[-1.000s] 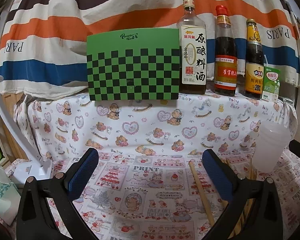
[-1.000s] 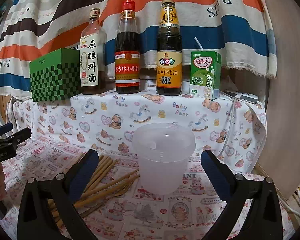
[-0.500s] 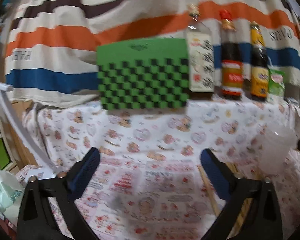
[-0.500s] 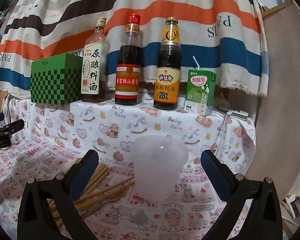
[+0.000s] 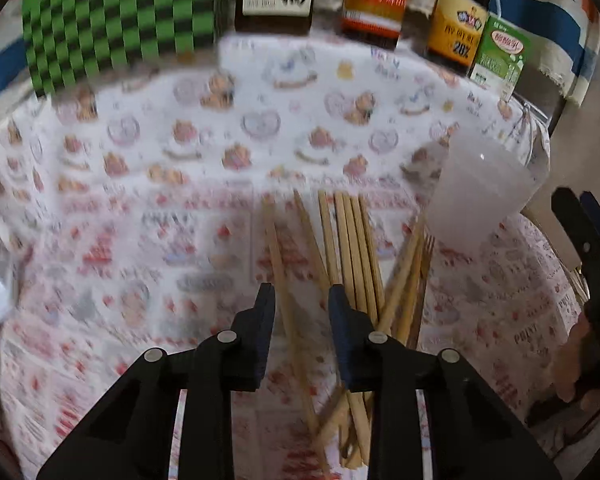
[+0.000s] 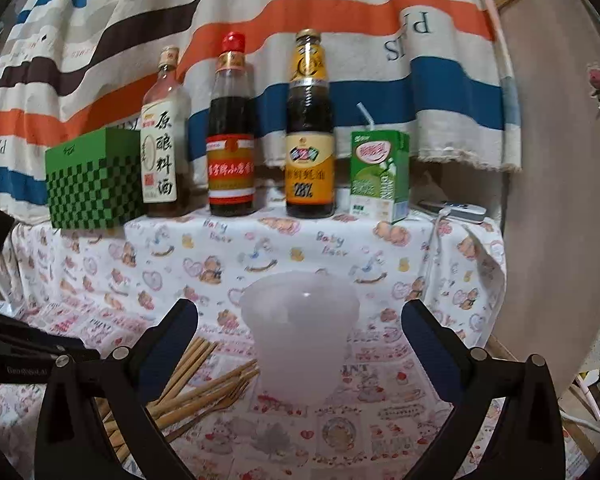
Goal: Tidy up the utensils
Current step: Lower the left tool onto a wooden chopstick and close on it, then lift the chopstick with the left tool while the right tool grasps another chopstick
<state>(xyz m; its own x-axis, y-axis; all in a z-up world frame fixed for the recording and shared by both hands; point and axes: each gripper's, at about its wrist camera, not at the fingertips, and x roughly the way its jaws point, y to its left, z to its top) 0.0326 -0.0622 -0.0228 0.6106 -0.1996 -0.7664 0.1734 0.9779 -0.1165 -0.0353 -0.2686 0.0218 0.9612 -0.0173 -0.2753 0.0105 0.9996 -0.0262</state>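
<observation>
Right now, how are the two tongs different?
The left tongs are nearly closed around a wooden chopstick; the right tongs are wide open. The left tongs point down at the chopstick pile; the right tongs face the frosted plastic cup without touching it. Both have black arms and dark blue pads.

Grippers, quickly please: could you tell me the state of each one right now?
Left gripper: partly closed around one chopstick, not clamped yet.
Right gripper: wide open, holding nothing; the cup stands between its fingers.
</observation>
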